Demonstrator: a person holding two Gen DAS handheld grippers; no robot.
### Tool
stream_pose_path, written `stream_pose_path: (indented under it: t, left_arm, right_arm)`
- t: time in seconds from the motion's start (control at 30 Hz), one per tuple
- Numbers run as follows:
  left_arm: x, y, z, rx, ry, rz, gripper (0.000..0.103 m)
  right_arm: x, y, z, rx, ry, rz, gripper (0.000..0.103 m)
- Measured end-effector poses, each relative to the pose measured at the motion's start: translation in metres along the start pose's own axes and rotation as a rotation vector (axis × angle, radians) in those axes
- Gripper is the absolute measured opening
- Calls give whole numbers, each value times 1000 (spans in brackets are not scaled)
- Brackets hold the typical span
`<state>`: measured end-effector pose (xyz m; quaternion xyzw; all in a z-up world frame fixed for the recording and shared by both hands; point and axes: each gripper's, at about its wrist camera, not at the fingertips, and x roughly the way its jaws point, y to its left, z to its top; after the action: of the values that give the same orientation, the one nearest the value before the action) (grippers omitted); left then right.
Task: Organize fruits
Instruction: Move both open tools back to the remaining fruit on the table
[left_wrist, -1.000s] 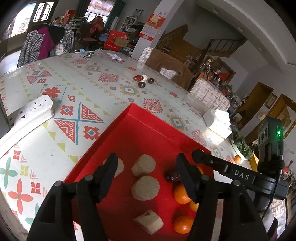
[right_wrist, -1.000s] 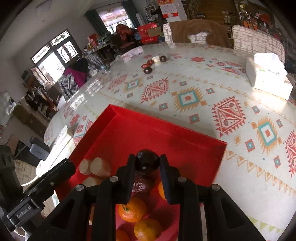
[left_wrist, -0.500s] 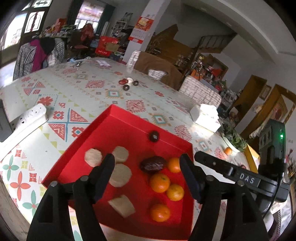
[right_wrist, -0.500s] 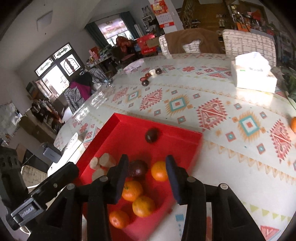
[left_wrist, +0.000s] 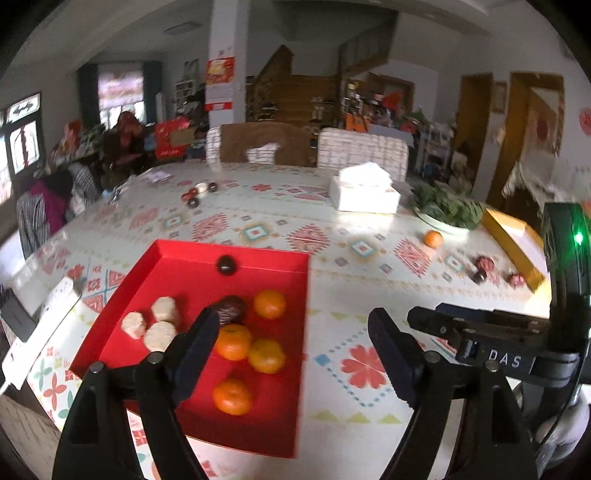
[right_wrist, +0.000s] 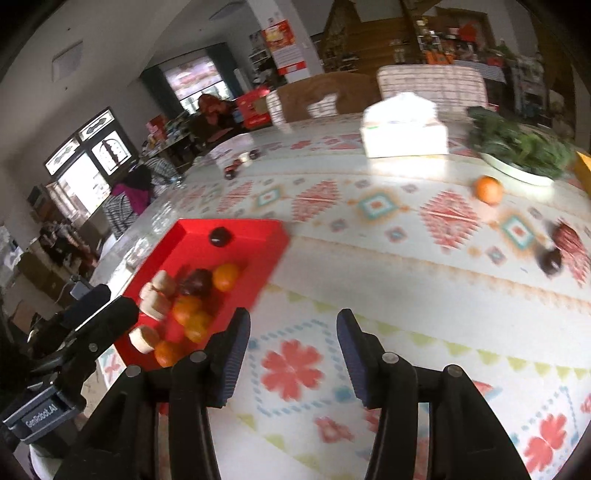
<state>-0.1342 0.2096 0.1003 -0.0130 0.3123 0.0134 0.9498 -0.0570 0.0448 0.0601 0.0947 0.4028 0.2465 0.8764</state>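
A red tray (left_wrist: 288, 424) (right_wrist: 266, 254) on the patterned table holds several oranges (left_wrist: 232, 341), pale cut chunks (left_wrist: 165, 309), a dark wrinkled fruit (left_wrist: 231, 309) and a small dark round fruit (left_wrist: 226, 264) (right_wrist: 219, 236) near its far wall. My left gripper (left_wrist: 295, 350) hovers over the tray's right edge, jaws opening, nothing between them. My right gripper (right_wrist: 291, 354) is over bare table right of the tray, jaws opening and empty. A loose orange (left_wrist: 433, 239) (right_wrist: 488, 189) and dark red fruits (left_wrist: 484, 264) (right_wrist: 550, 260) lie at the table's right.
A white tissue box (left_wrist: 364, 192) (right_wrist: 404, 133) and a plate of greens (left_wrist: 447, 212) (right_wrist: 517, 155) stand at the back right, a yellow box (left_wrist: 511, 240) beside them. A white power strip (left_wrist: 40, 332) lies left of the tray. Small dark items (left_wrist: 197, 192) sit far back.
The right gripper let go of the small dark fruit, which now lies in the tray. Both grippers have swung right and back from the tray, their jaws wider.
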Motion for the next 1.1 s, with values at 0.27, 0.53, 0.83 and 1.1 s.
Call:
stream_pose_path:
  t: [0.27, 0.53, 0.83, 1.1]
  left_arm:
    - [-11, -42, -2, 89, -22, 18, 82]
    - [-11, -64, -4, 117, -1, -2, 83]
    - [-6, -66, -7, 72, 46, -125, 83]
    - [10, -61, -13, 31, 100, -182, 83]
  right_arm:
    - [-31, -48, -15, 70, -29, -51, 54]
    - [-54, -86, -25, 126, -54, -78, 56]
    - [-75, -132, -33, 188, -62, -161, 56]
    - [-106, -192, -14, 276, -129, -280, 56]
